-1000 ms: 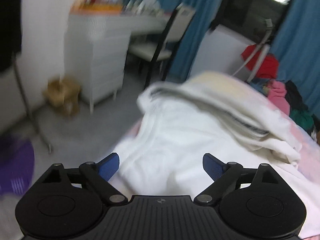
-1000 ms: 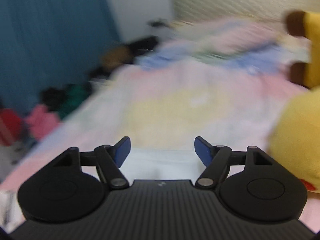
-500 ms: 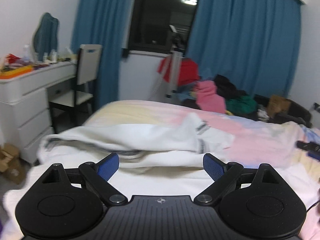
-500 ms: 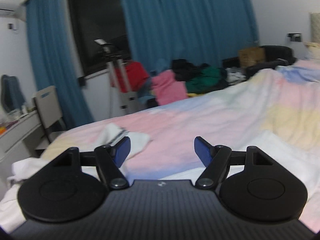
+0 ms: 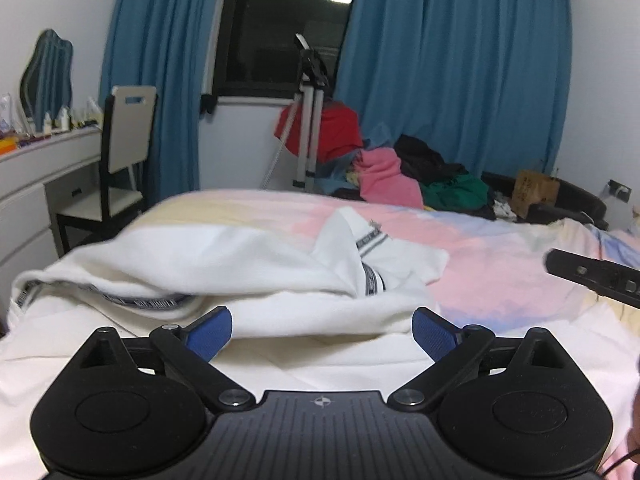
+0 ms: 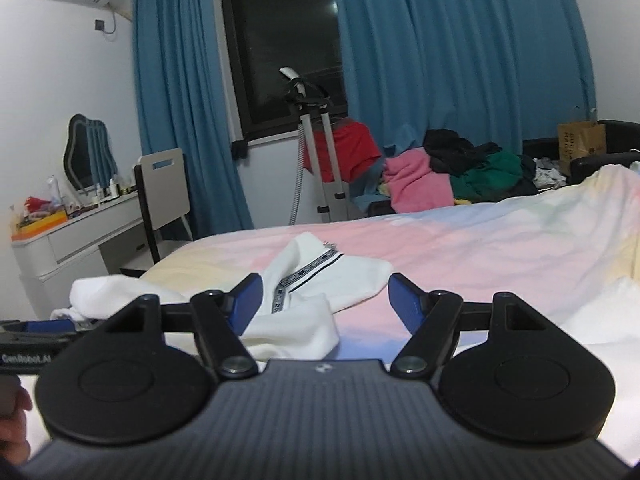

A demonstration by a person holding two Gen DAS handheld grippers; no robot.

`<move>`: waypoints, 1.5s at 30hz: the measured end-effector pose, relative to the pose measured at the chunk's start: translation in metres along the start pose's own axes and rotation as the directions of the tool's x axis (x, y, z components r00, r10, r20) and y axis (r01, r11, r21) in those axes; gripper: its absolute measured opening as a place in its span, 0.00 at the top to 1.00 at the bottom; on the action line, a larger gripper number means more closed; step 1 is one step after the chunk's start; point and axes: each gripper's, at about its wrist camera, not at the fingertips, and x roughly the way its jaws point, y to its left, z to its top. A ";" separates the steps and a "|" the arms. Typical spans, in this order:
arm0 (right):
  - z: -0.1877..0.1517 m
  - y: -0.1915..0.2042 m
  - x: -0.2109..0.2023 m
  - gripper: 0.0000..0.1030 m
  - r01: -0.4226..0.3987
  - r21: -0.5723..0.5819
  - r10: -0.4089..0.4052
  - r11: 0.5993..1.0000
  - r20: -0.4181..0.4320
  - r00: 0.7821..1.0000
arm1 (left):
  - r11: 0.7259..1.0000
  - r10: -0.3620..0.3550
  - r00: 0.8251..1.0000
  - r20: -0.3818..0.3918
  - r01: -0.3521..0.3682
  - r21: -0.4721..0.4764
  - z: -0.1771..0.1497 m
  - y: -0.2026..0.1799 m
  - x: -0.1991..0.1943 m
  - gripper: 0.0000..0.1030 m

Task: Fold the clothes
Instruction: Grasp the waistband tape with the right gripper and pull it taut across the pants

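A white garment with grey patterned trim [image 5: 248,268] lies crumpled on the bed, partly folded over itself. It also shows in the right wrist view [image 6: 316,292]. My left gripper [image 5: 322,330] is open and empty, just above the garment's near white edge. My right gripper [image 6: 326,294] is open and empty, hovering low over the garment's right part. The right gripper's body shows at the right edge of the left wrist view [image 5: 592,274].
The bed has a pastel pink, yellow and blue sheet [image 5: 500,256]. A pile of pink, green, black and red clothes [image 5: 400,168] lies beyond the bed by blue curtains. A garment steamer stand [image 5: 308,120], a chair [image 5: 124,148] and a white dresser [image 5: 36,184] stand at the left.
Both grippers swung round from blurred views of the room's left side and the bed's head end. They now face the window, steady and a little closer to the garment.
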 end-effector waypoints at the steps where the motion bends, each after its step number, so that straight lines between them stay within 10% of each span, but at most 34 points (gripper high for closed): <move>1: -0.003 -0.001 0.009 0.30 -0.003 0.017 0.003 1.000 -0.018 1.000 | 1.000 0.002 1.000 -0.007 -0.002 0.007 -0.001 0.001 0.005 0.05; 7: -0.008 -0.028 0.083 0.31 0.041 0.177 -0.008 0.983 -0.188 0.982 | 1.000 0.018 1.000 0.004 -0.018 -0.006 -0.012 0.009 0.020 0.05; 16: -0.026 -0.076 0.229 0.34 0.150 0.522 0.049 0.840 -0.347 0.936 | 0.995 -0.099 0.993 -0.070 0.099 -0.008 -0.042 0.013 0.060 0.05; 19: -0.021 -0.064 0.258 0.35 0.163 0.477 0.005 0.864 -0.332 0.943 | 0.991 -0.136 0.989 -0.059 0.134 -0.031 -0.046 0.020 0.071 0.05; 21: -0.013 -0.055 0.275 0.57 0.188 0.435 -0.033 0.881 -0.339 0.940 | 0.987 -0.152 0.986 -0.063 0.149 -0.051 -0.050 0.027 0.080 0.05; 22: -0.010 -0.051 0.284 0.86 0.201 0.413 -0.053 0.888 -0.342 0.938 | 0.986 -0.156 0.985 -0.067 0.152 -0.062 -0.051 0.030 0.085 0.05; 24: 0.000 -0.042 0.300 0.88 0.224 0.365 -0.094 0.904 -0.341 0.935 | 0.984 -0.163 0.984 -0.075 0.157 -0.084 -0.054 0.038 0.095 0.05; 30: 0.083 -0.056 0.286 0.92 0.328 0.221 -0.297 0.918 -0.160 0.941 | 0.976 -0.170 0.983 -0.072 0.158 -0.147 -0.054 0.054 0.105 0.05; 36: 0.181 -0.131 0.236 0.92 0.563 0.178 -0.566 0.807 -0.038 0.824 | 0.980 -0.154 0.986 -0.068 0.144 -0.136 -0.052 0.056 0.105 0.05; 39: 0.187 -0.174 0.204 0.92 0.615 0.206 -0.620 0.761 -0.049 0.783 | 0.983 -0.147 0.987 -0.070 0.137 -0.121 -0.051 0.056 0.108 0.05; 45: 0.096 -0.229 0.170 0.92 0.620 0.260 -0.595 0.740 -0.176 0.784 | 0.986 -0.134 0.986 -0.100 0.123 -0.110 -0.054 0.059 0.116 0.05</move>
